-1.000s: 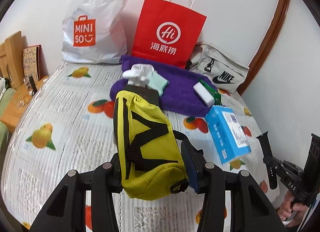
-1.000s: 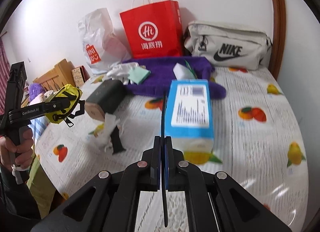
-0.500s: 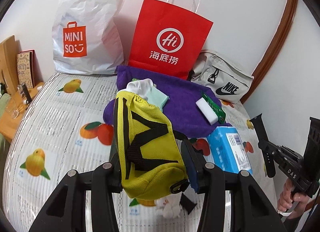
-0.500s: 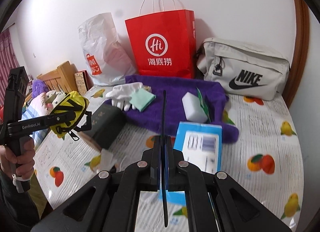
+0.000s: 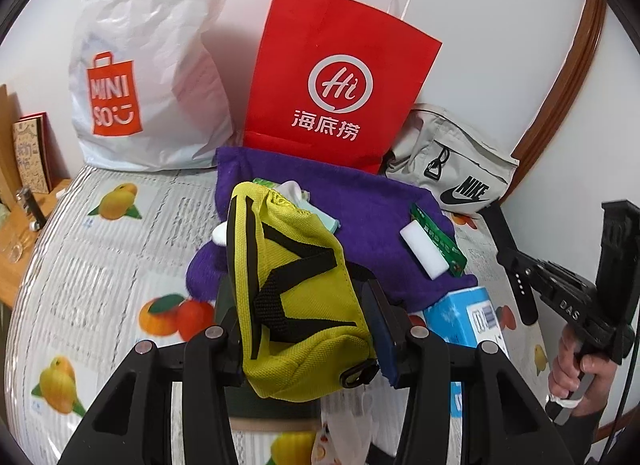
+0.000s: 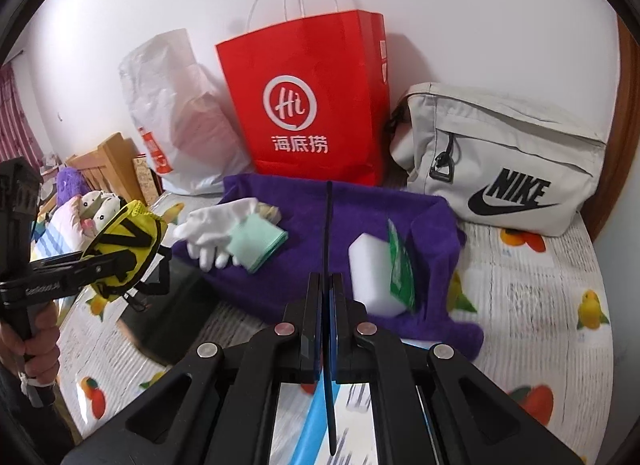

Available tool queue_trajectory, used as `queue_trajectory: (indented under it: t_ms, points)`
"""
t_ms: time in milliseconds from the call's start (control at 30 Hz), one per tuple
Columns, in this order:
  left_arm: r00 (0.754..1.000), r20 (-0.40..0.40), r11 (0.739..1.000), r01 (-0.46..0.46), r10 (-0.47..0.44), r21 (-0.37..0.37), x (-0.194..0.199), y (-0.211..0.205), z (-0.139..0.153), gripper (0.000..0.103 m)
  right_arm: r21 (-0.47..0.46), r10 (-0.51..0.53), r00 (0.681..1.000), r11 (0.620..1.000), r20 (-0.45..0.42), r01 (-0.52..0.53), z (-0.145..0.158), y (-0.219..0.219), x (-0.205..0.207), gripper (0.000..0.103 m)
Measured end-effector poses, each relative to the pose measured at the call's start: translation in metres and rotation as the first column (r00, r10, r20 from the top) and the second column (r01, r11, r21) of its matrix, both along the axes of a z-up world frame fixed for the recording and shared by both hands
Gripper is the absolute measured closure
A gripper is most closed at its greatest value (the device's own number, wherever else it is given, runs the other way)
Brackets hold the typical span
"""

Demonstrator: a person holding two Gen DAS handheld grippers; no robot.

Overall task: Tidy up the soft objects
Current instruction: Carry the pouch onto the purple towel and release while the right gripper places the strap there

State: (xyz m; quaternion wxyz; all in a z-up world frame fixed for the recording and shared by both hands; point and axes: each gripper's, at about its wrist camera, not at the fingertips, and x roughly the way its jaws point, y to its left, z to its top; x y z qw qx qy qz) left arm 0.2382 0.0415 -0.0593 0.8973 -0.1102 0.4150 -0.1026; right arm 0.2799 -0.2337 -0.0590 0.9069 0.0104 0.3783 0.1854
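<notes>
The left gripper [image 5: 304, 329] is clamped on the yellow waist pouch [image 5: 296, 297], the right gripper [image 6: 325, 301] on a black watch strap [image 6: 328, 265]; both are being carried, and a drop-off into the red paper bag [image 5: 336, 81] is probably called for.

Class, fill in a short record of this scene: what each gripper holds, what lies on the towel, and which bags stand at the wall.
left gripper: shut on yellow pouch
right gripper: shut on black strap
on purple towel: white glove, green cloth, sponge
at wall: white bag, red bag, grey bag
</notes>
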Motion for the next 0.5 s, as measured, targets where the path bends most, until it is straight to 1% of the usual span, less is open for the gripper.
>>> queue_trajectory:
  t_ms: [267,500]
  points:
    - [0.999,-0.018,1.0,0.028,-0.028,0.011,0.039,-0.011,-0.011,0.058,-0.009,-0.004,1.0,1.0,-0.021,0.004,-0.012,0.005,0.045,0.1]
    - [0.998,-0.041,0.999,0.043,-0.042,0.007,0.069,-0.019,-0.022,0.058,-0.039,0.023,0.998,0.999,-0.054,-0.025,-0.03,0.013,0.081,0.1]
